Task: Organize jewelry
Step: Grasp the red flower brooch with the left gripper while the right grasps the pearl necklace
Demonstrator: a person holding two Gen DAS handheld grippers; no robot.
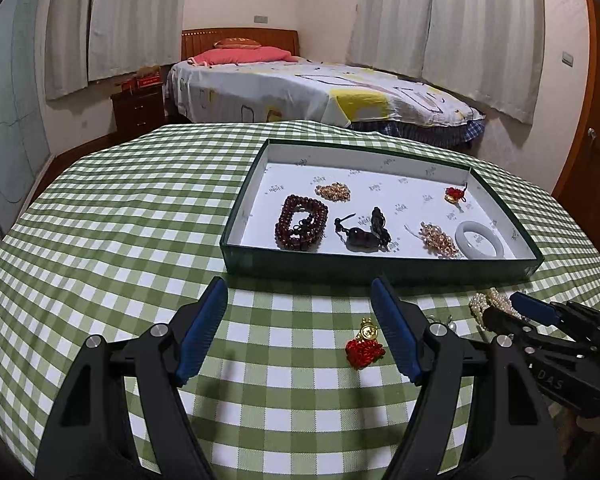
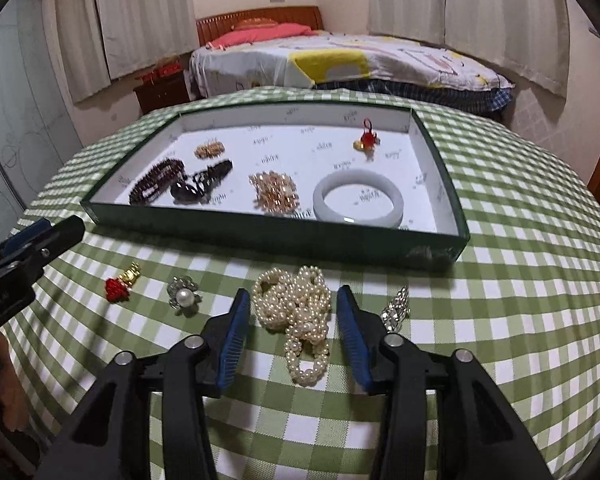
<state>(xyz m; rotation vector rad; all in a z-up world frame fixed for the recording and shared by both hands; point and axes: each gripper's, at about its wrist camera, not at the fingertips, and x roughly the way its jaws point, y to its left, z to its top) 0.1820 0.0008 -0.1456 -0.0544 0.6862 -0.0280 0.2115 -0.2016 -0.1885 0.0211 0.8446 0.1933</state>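
Note:
A green box (image 1: 380,270) (image 2: 260,236) with a white inside holds dark red beads (image 1: 300,222), a dark pendant (image 1: 364,236), gold pieces (image 2: 274,192), a pale bangle (image 2: 358,200) and a red-gold charm (image 2: 366,140). On the checked cloth lie a red-gold charm (image 1: 365,344) (image 2: 120,284), a pearl brooch (image 2: 184,296), a pearl necklace (image 2: 296,312) and a silver piece (image 2: 396,308). My left gripper (image 1: 300,328) is open, the charm beside its right finger. My right gripper (image 2: 294,328) is open with its fingers on either side of the pearl necklace.
The table with the green checked cloth (image 1: 120,220) fills the foreground. A bed (image 1: 300,84), a dark nightstand (image 1: 138,110) and curtains stand behind it. A wooden door (image 1: 596,160) is at the right.

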